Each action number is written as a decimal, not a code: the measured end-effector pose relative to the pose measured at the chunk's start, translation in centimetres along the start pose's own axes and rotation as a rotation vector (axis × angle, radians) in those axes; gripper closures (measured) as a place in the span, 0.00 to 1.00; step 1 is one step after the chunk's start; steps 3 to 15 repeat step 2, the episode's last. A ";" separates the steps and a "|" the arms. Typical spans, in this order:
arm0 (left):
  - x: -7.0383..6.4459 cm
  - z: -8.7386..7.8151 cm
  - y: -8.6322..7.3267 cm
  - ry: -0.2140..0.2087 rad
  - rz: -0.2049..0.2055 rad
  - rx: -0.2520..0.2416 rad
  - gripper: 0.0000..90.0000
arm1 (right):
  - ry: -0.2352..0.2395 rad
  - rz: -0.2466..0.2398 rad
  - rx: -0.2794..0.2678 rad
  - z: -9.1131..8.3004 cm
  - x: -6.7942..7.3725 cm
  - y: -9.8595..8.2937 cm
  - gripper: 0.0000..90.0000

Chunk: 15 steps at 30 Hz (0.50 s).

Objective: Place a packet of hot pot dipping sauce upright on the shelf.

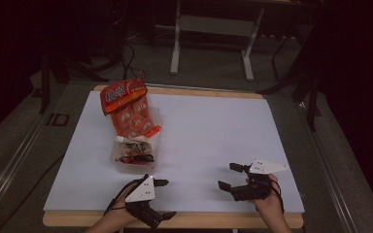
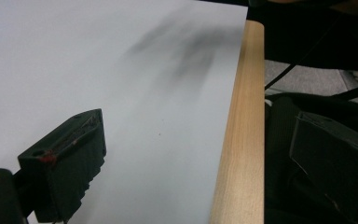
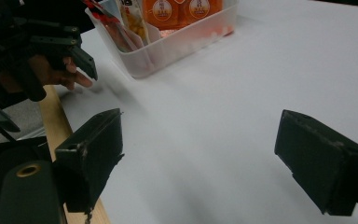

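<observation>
High view: the left gripper [image 1: 164, 198] sits at lower centre-left, jaws apart, holding nothing, just below the clear plastic tray [image 1: 119, 165] of orange snack packets [image 1: 132, 120] left of centre. The right gripper [image 1: 229, 176] sits lower right on the white table sheet [image 1: 213, 136], jaws spread, empty, well apart from the tray.

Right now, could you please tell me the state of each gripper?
Left gripper: open, holding nothing, above the table's near edge.
Right gripper: open, holding nothing, over the white sheet.
</observation>
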<state>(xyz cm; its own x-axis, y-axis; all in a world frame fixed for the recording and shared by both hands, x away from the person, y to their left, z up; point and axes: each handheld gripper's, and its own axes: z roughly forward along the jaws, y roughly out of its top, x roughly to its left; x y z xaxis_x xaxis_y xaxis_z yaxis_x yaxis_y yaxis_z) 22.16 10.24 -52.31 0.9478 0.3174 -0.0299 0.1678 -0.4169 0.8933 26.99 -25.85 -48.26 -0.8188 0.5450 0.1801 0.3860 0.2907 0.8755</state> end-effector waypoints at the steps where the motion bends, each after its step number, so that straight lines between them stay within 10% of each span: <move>1: 0.0 0.0 0.0 0.000 0.002 0.000 0.04 | 0.001 0.001 -0.002 0.0 0.0 0.0 0.17; 15: 0.0 0.1 -0.1 -0.003 0.000 -0.001 0.04 | 0.002 0.001 -0.002 0.0 0.0 0.0 0.17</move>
